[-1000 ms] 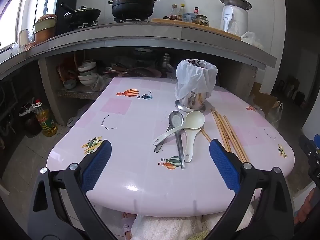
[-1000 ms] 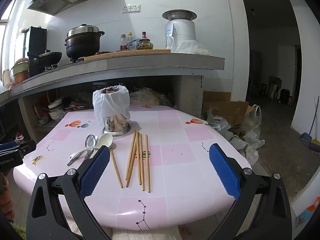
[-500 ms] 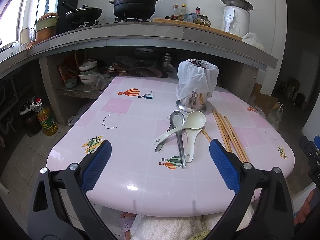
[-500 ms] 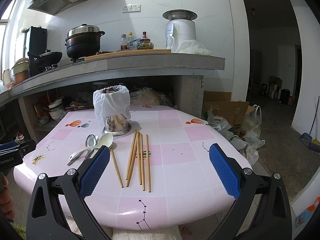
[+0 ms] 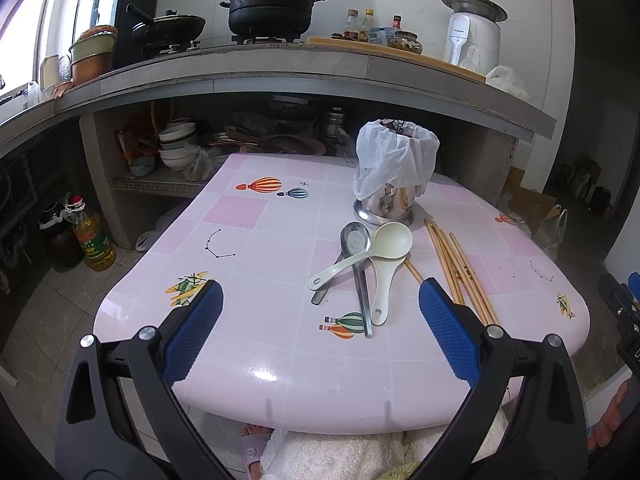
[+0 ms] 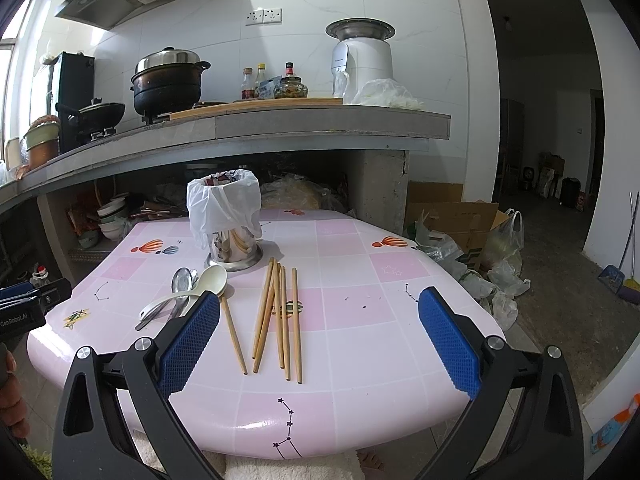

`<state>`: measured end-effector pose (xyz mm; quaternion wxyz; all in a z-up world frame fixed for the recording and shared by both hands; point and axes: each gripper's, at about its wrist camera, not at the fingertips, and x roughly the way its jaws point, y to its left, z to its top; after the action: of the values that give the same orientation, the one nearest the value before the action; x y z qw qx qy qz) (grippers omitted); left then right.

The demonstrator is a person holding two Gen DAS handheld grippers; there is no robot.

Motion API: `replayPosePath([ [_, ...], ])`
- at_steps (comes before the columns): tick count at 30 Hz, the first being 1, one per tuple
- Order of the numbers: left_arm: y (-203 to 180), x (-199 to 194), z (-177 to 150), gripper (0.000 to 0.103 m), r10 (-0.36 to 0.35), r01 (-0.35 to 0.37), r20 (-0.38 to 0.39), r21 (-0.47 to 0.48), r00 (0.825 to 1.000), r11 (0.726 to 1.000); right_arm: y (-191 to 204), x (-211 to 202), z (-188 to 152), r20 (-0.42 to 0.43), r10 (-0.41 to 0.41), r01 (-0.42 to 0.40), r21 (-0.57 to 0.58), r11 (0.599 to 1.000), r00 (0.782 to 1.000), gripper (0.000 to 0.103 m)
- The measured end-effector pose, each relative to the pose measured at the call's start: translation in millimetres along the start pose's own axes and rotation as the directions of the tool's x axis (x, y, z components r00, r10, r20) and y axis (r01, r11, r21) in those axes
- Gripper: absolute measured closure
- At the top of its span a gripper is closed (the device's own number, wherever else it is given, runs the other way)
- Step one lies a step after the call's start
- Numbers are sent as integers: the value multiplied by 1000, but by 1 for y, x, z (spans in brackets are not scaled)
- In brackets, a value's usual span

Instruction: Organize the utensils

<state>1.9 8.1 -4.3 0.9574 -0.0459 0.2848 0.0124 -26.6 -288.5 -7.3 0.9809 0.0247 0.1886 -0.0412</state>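
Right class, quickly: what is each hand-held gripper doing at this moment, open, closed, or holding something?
Left hand-held gripper: open, holding nothing, above the table's near edge.
Right hand-held gripper: open, holding nothing.

"GenRobot.AI" on the left gripper (image 6: 24, 314), perhaps "Panasonic" on the white appliance (image 5: 474, 38)

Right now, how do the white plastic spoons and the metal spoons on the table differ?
The white plastic spoons are matte cream with broad handles; the metal spoons are shiny grey with thin, narrow handles. The white ones lie on top, one handle crossing over the metal ones, which sit underneath. Both kinds lie in one heap on the pink table, bowls pointing toward the bag-lined metal holder; neither is gripped.
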Motion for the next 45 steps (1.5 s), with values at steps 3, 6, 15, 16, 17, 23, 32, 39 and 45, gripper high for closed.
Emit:
replayPosePath([
  [3, 1, 0, 0, 8, 1, -1, 0, 1, 1000, 1000, 0, 0, 0, 1, 0, 0, 0, 1000, 1000, 6],
  [6, 0, 0, 0, 8, -1, 1, 0, 1, 1000, 1000, 0, 0, 0, 0, -1, 1, 0, 1000, 1000, 6],
  [15, 1, 0, 0, 8, 0, 0, 0, 1, 1000, 1000, 1, 0, 0, -2, -1, 1, -1, 1000, 1000, 6],
  [16, 1, 0, 0, 8, -1, 1, -1, 1, 1000, 1000, 1, 0, 0, -2, -1, 1, -1, 1000, 1000, 6],
  [17, 0, 0, 0, 8, -1, 1, 0, 1, 1000, 1000, 1, 0, 0, -2, -1, 1, -2, 1000, 1000, 6],
  [23, 0, 0, 0, 8, 0, 0, 0, -1, 1000, 1000, 0, 0, 2, -3, 0, 0, -3, 1000, 1000, 6],
  [32, 1, 0, 0, 8, 0, 0, -1, 1, 1000, 1000, 3, 0, -1, -5, 0, 0, -2, 1000, 1000, 6],
  [39, 1, 1, 0, 8, 0, 0, -2, 0, 1000, 1000, 0, 0, -1, -5, 3, -3, -3, 1000, 1000, 6],
  [45, 0, 1, 0, 8, 1, -1, -2, 0, 1000, 1000, 0, 0, -1, -5, 3, -3, -3, 1000, 1000, 6],
])
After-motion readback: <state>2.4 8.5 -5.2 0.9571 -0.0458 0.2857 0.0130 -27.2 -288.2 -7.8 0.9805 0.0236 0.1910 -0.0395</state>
